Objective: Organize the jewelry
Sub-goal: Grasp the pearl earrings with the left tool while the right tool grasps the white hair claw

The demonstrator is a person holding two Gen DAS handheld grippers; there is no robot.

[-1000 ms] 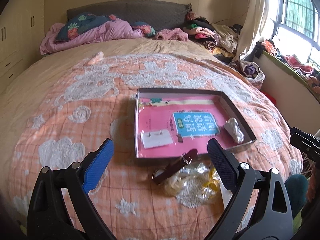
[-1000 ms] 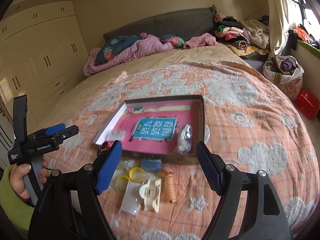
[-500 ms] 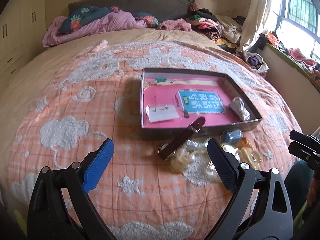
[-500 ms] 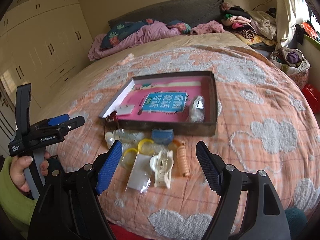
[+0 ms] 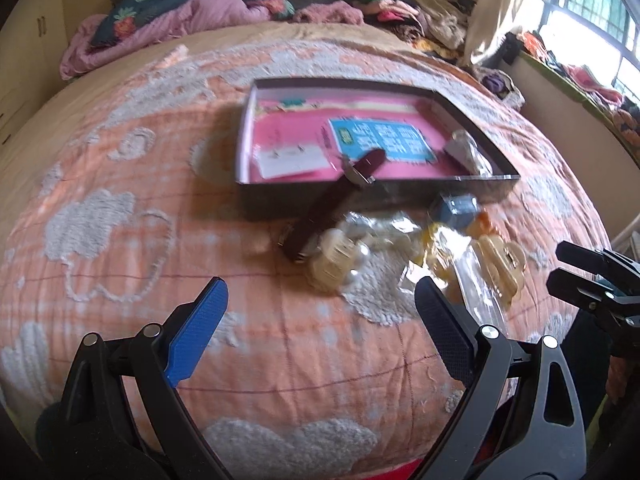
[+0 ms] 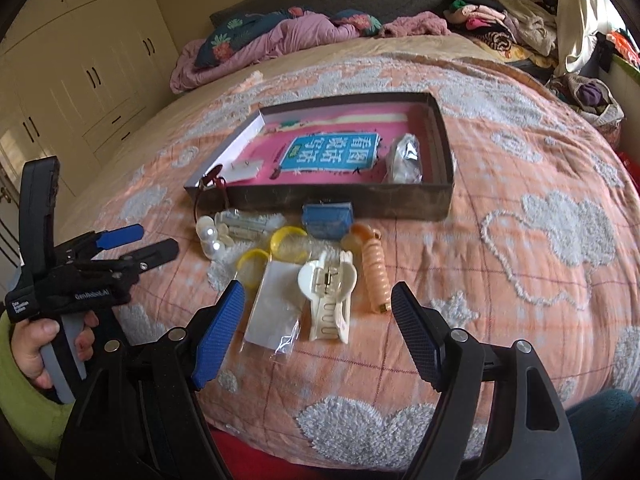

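We hold both tongs wide open and empty — left gripper (image 5: 320,320), right gripper (image 6: 316,320) — above the cream plastic claw clip (image 6: 329,296) lying loose before the shallow dark cardboard tray (image 6: 340,200), ready to choose; since a second ago we have drawn back — the trinkets look nearer the bed's edge
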